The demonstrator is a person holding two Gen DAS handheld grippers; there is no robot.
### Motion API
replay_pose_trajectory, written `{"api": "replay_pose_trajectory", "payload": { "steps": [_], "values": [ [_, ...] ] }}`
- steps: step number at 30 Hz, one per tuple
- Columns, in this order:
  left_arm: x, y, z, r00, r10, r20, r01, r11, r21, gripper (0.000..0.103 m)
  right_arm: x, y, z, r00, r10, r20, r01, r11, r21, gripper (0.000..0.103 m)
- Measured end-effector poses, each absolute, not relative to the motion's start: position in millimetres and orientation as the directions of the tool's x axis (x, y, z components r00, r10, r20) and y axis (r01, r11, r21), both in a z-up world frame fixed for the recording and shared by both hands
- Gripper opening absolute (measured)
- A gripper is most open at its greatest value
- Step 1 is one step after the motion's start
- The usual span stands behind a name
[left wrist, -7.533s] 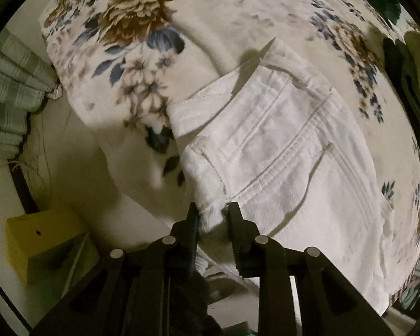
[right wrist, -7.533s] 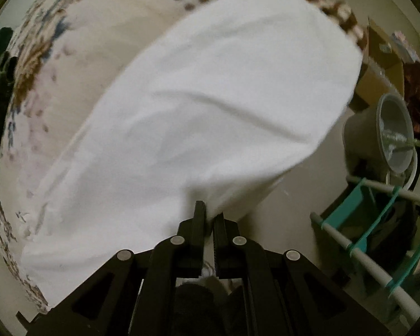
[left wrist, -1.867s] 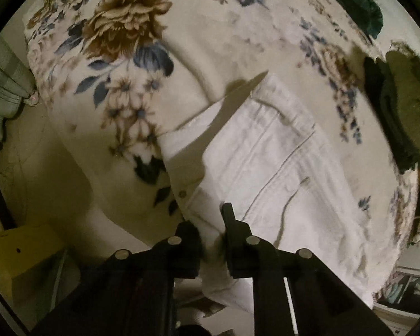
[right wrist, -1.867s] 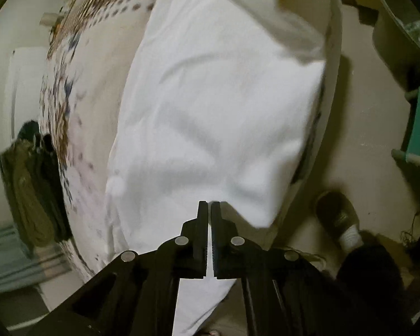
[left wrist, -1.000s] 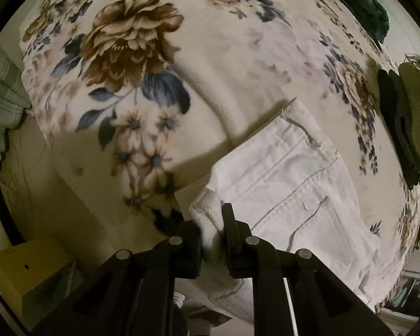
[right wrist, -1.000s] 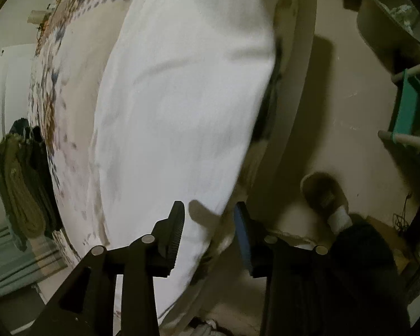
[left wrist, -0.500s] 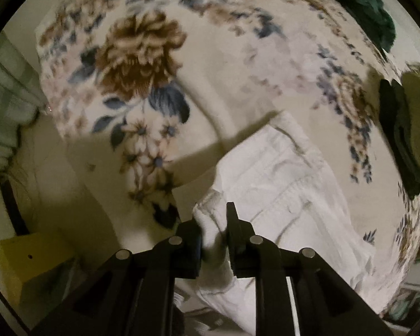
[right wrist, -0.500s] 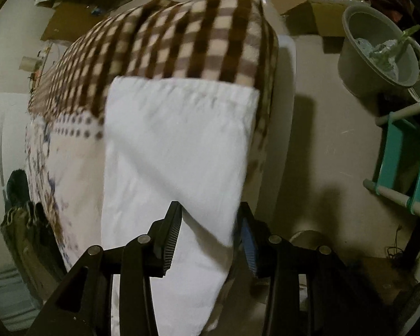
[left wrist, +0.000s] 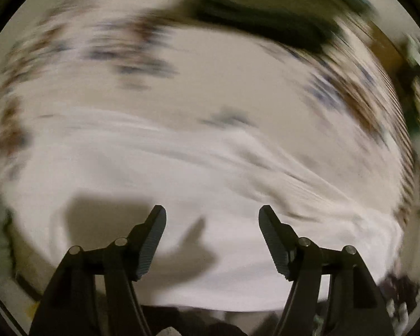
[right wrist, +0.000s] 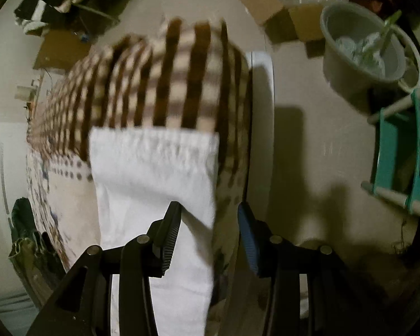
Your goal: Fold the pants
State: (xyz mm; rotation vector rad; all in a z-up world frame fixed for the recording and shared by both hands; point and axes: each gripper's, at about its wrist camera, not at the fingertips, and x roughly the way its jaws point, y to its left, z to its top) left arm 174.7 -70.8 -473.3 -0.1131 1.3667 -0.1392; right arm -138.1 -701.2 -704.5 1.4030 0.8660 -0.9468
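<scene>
White pants (right wrist: 154, 173) lie flat along the blanket-covered bed (right wrist: 165, 75).
Left gripper (left wrist: 212, 218) spread wide above the blurred cloth; right gripper (right wrist: 208, 212) spread too, the leg's edge between its fingers.

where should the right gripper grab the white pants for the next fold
Probably at the hem end of the white pants, near the corner on the bed-edge side. The hem lies flat and straight across the checked blanket, so its edge is exposed. The right gripper is open above that side; come in low from the bed edge and slide one finger under.
</scene>
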Motion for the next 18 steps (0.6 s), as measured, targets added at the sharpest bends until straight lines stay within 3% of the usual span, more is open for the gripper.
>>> {"api": "replay_pose_trajectory", "payload": {
  "steps": [3, 8, 9, 10, 12, 14, 18],
  "values": [
    [163, -169, -495, 0.112, -0.237, -0.965, 0.235, 0.950, -0.206, 0.067, -143, -706, -698, 0.415, -0.048, -0.909, 0.910, -0.004, 0.416, 0.060],
    [146, -269, -543, 0.001, -0.195, -0.981, 0.425, 0.888, -0.176, 0.067, -140, -714, -733, 0.495, 0.093, -0.864, 0.869, -0.025, 0.495, 0.061],
    [145, -276, -550, 0.004, -0.169, -0.986, 0.443, 0.884, -0.150, 0.067, -139, -714, -733, 0.485, 0.081, -0.871, 0.874, -0.014, 0.486, 0.050],
    [145, -280, -559, 0.005, -0.142, -0.990, 0.450, 0.884, -0.124, 0.068, -137, -714, -727, 0.485, 0.047, -0.873, 0.874, 0.007, 0.486, 0.028],
    [145, -279, -560, 0.023, -0.159, -0.987, 0.447, 0.885, -0.132, 0.073, -129, -709, -710, 0.462, -0.023, -0.886, 0.884, 0.086, 0.459, 0.014],
    [144, -278, -560, 0.028, -0.162, -0.986, 0.454, 0.881, -0.132, 0.073, -121, -703, -691, 0.476, -0.077, -0.876, 0.874, 0.149, 0.462, 0.012],
    [142, -280, -562, 0.031, -0.161, -0.986, 0.460, 0.878, -0.129, 0.078, -105, -706, -684, 0.525, -0.047, -0.850, 0.832, 0.236, 0.501, 0.012]
  ]
}}
